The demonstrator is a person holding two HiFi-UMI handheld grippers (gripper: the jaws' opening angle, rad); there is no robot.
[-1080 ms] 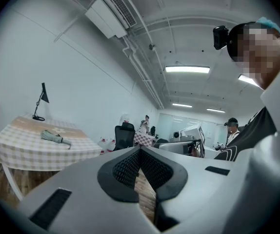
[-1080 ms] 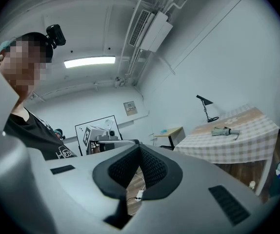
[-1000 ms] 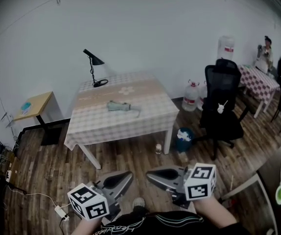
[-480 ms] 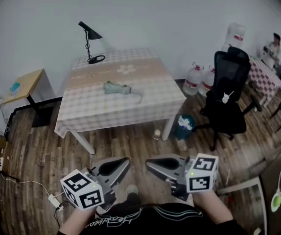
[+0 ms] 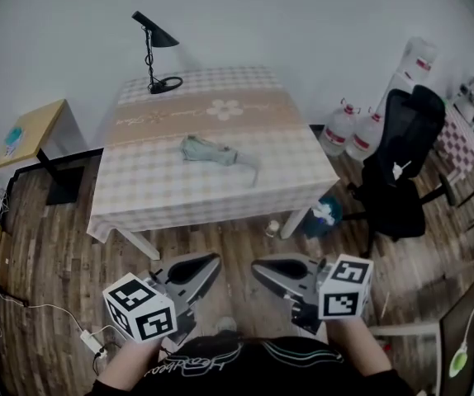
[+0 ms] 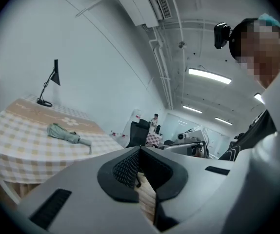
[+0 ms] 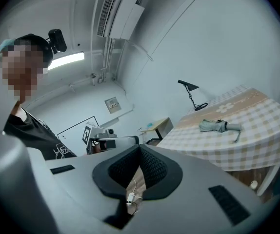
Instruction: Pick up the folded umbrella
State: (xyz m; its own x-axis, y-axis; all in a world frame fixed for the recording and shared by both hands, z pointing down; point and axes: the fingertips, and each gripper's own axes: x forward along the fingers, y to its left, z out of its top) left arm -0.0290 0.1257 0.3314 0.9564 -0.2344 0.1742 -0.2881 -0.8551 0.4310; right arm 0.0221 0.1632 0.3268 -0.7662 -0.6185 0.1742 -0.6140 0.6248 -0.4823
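Well short of the checked table (image 5: 138, 196), with left gripper (image 5: 210, 260) and right gripper (image 5: 258, 265) both pinched shut on nothing: step closer, spread jaws, straddle the folded umbrella (image 5: 208, 150) lying mid-table.

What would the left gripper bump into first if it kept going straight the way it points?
Probably the black swivel office chair. In the left gripper view it sits right above the shut jaws of the left gripper, past the corner of the checked-cloth table. Depth is unclear, so that's a guess.

The folded umbrella (image 5: 208, 150) lies on the checked table (image 5: 138, 196), well apart from left gripper (image 5: 210, 261) and right gripper (image 5: 261, 266)
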